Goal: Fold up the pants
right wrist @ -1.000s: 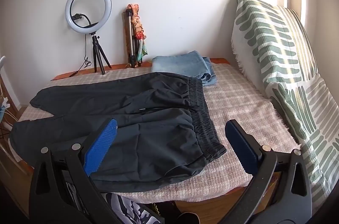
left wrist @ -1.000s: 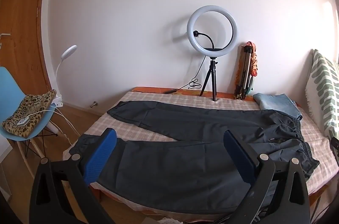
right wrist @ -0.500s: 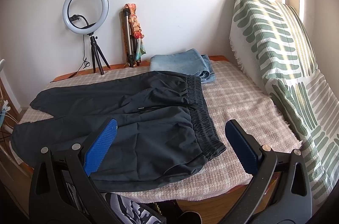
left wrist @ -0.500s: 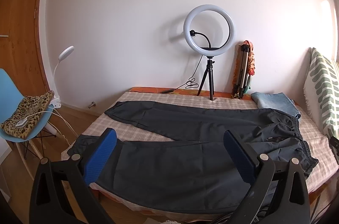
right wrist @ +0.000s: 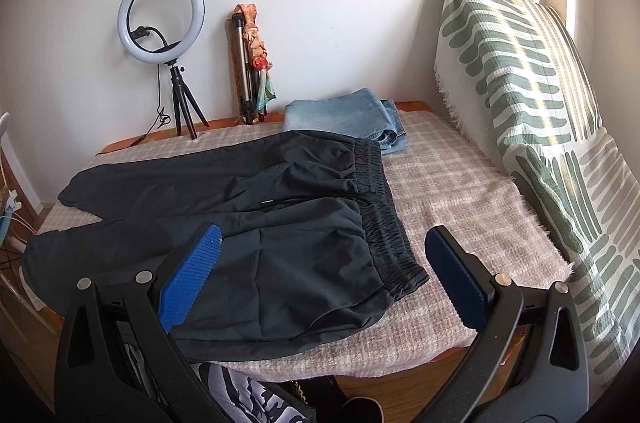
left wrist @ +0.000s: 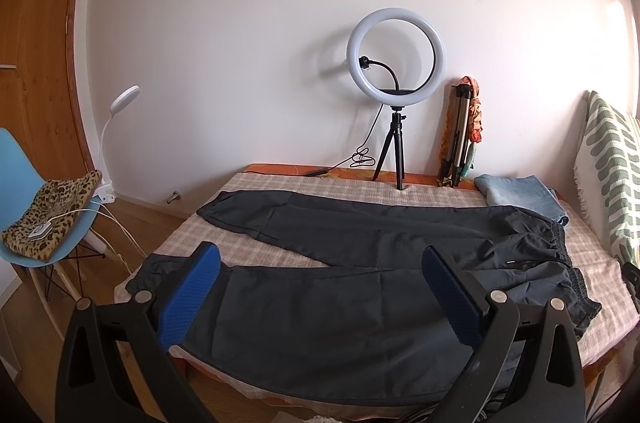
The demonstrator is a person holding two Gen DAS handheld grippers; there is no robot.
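Dark grey pants [left wrist: 340, 287] lie spread flat on a checked cloth on the table, legs pointing left, elastic waistband [right wrist: 384, 219] at the right. My left gripper [left wrist: 320, 287] is open and empty, held above the near leg. My right gripper [right wrist: 324, 271] is open and empty, held above the near waist corner of the pants [right wrist: 248, 207]. Neither gripper touches the fabric.
Folded blue jeans [right wrist: 348, 119] lie at the back right. A ring light on a tripod [left wrist: 396, 79] and a folded tripod [left wrist: 460, 131] stand by the wall. A green patterned cushion [right wrist: 520, 103] leans at the right. A blue chair [left wrist: 36, 219] stands left of the table.
Both grippers have drawn back and up a little from the table; the pants look slightly farther away. Both stay open and the pants have not moved.
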